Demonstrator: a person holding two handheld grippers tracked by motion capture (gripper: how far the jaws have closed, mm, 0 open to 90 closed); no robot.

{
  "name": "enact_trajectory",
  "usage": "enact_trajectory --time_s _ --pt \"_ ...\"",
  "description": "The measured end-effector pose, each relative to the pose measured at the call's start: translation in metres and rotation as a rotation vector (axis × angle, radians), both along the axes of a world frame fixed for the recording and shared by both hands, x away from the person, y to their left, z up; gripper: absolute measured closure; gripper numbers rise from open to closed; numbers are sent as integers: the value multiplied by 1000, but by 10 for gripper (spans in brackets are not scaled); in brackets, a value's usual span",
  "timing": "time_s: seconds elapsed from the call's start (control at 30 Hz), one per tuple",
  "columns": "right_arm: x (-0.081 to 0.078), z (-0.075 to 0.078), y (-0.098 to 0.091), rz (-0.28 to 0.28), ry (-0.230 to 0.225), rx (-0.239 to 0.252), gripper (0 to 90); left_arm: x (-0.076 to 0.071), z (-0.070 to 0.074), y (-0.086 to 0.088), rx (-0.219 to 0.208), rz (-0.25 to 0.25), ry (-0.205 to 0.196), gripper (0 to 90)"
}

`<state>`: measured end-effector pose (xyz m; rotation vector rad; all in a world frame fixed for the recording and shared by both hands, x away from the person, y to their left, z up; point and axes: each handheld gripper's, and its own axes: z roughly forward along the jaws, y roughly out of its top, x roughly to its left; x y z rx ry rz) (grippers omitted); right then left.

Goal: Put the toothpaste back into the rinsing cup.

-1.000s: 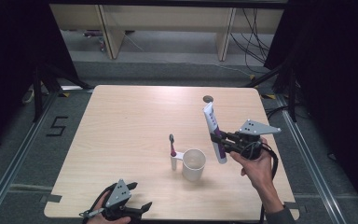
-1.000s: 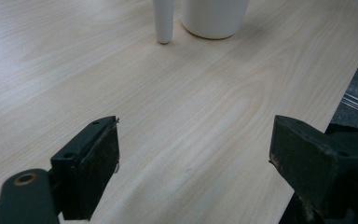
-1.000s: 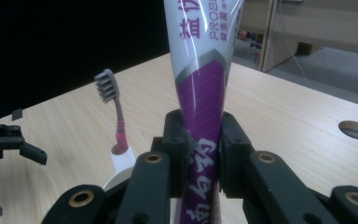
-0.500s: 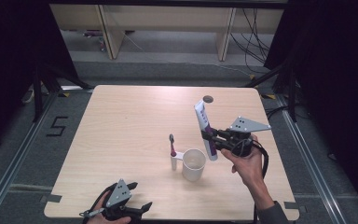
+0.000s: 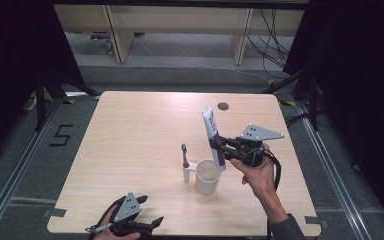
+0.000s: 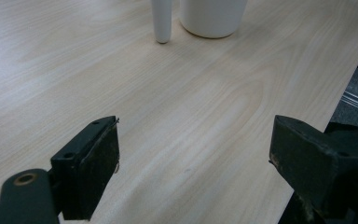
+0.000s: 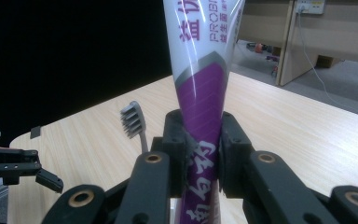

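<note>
My right gripper (image 5: 220,149) (image 7: 201,144) is shut on a white and purple toothpaste tube (image 5: 213,137) (image 7: 202,84), held nearly upright, its lower end just above the right rim of a white cup (image 5: 207,176) (image 6: 213,16). A toothbrush (image 5: 184,155) (image 7: 134,122) stands upright in a small white holder (image 5: 186,172) (image 6: 161,19) just left of the cup. Down at the table's front edge, left of centre, rests my left gripper (image 5: 147,226) (image 6: 193,175), open, with bare wood between its jaws.
The light wooden table (image 5: 140,130) has a round cable hole (image 5: 223,106) near its far edge. Dark floor and metal rails surround the table. Wooden furniture and cables stand beyond the far edge.
The right gripper has carried the toothpaste tube leftward toward the cup, from well right of it to over its right rim. The left gripper has stayed in place.
</note>
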<state>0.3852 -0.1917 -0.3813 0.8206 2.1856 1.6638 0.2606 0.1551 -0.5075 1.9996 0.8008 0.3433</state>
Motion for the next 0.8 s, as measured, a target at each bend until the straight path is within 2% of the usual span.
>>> enact_trajectory --time_s 0.03,0.07,0.1,0.13,0.2,0.23,0.27,0.3,0.33,0.37,0.4,0.43,0.47,0.5,0.53,0.57,0.7,0.73,0.8 --pt "0 -1 2 12 5 17 766 0 0 0 -1 0 -1 155" --pt "0 -2 2 7 5 10 766 1 0 0 -8 -3 -4 155" --pt "-1 -4 5 7 29 12 766 0 0 0 1 0 -2 155" --pt "-1 -4 5 7 29 12 766 0 0 0 1 0 -2 155" --pt "1 -9 8 14 -5 13 765 0 0 0 8 -2 -4 155" --pt "1 -10 9 19 19 15 765 0 0 0 -2 0 -2 155" --pt "1 -11 10 15 14 8 765 0 0 0 1 -3 -1 155" --pt "0 -14 12 17 32 17 765 0 0 0 2 -3 -1 155" --pt "1 -16 12 18 13 16 765 0 1 2 28 -8 -6 155" --pt "1 -16 12 18 13 16 765 0 1 2 28 -8 -6 155" --pt "1 -17 14 27 29 23 765 0 1 0 0 -6 -7 155" --pt "1 -19 15 25 25 23 765 0 1 0 3 -6 -5 155" --pt "0 -21 17 31 36 18 764 0 0 0 9 -4 -4 155" --pt "0 -22 17 21 13 5 764 -1 0 1 7 -5 -2 155" --pt "0 -22 17 21 13 5 764 -1 0 1 7 -5 -2 155" --pt "0 -25 19 40 23 12 764 0 1 0 5 -4 -4 155" --pt "-2 -28 20 35 39 1 764 -1 0 0 9 -10 1 155" --pt "-1 -30 20 17 6 -4 764 -1 0 0 8 -8 1 155" --pt "-1 -33 20 30 15 -13 763 -1 0 -1 10 -11 2 155"
